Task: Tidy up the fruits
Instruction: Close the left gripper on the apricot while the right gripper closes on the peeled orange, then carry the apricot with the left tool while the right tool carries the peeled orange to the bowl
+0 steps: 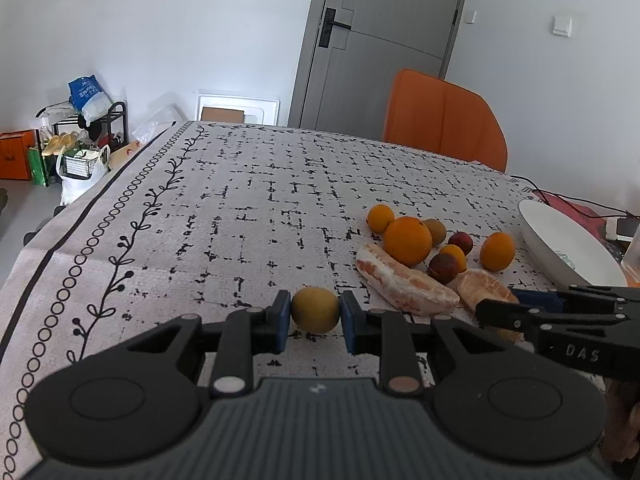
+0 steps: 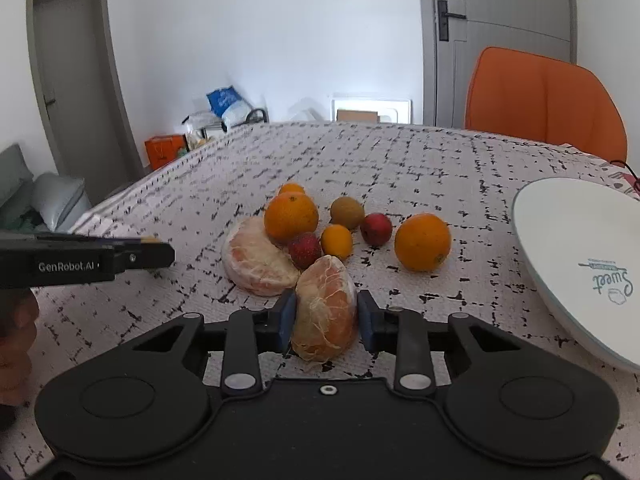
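Note:
My left gripper (image 1: 315, 307) is shut on a small yellow-green round fruit (image 1: 315, 314) just above the patterned tablecloth (image 1: 240, 208). The right gripper (image 2: 325, 314) is shut on a peeled citrus piece (image 2: 325, 312), its blue pads pressing both sides. Behind it lie a second peeled piece (image 2: 256, 264), a large orange (image 2: 291, 216), another orange (image 2: 423, 242), a small orange (image 2: 337, 241), two red fruits (image 2: 305, 250), (image 2: 376, 229) and a brown fruit (image 2: 347, 212). A white plate (image 2: 568, 232) sits to the right. The left gripper (image 2: 160, 250) shows side-on at the left edge.
An orange chair (image 1: 444, 120) stands at the table's far side before a grey door (image 1: 380, 40). Cables and a red cloth (image 1: 576, 208) lie beyond the plate (image 1: 560, 240). The table's left edge drops toward bags and a rack (image 1: 80, 140) on the floor.

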A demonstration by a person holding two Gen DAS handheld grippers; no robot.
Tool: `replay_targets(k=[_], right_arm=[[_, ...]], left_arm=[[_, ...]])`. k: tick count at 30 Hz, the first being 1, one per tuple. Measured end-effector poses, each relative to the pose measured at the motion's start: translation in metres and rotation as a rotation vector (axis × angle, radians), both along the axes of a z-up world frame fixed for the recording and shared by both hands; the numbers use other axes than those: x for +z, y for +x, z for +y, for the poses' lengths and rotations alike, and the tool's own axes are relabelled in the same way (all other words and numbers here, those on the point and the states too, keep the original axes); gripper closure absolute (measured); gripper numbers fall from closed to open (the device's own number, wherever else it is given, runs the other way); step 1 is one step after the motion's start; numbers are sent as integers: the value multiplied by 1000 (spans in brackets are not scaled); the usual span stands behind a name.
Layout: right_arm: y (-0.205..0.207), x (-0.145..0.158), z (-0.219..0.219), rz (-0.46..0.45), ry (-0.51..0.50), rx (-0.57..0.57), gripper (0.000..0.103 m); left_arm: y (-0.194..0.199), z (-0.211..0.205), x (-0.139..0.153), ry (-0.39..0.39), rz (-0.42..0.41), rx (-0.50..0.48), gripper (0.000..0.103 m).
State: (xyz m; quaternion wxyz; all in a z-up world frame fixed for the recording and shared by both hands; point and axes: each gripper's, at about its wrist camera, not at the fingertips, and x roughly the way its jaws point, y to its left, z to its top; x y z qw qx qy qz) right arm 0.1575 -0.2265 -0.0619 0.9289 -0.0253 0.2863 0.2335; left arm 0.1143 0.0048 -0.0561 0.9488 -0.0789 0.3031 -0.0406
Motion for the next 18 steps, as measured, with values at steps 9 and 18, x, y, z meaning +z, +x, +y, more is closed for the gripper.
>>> replay_targets(k=[9, 18], right_arm=[[-13, 12, -18, -35, 49, -28, 73], [-23, 24, -43, -71, 88, -67, 73]], left_arm=[[-1, -13, 11, -17, -20, -43, 78], [1, -39, 17, -39, -35, -94, 78]])
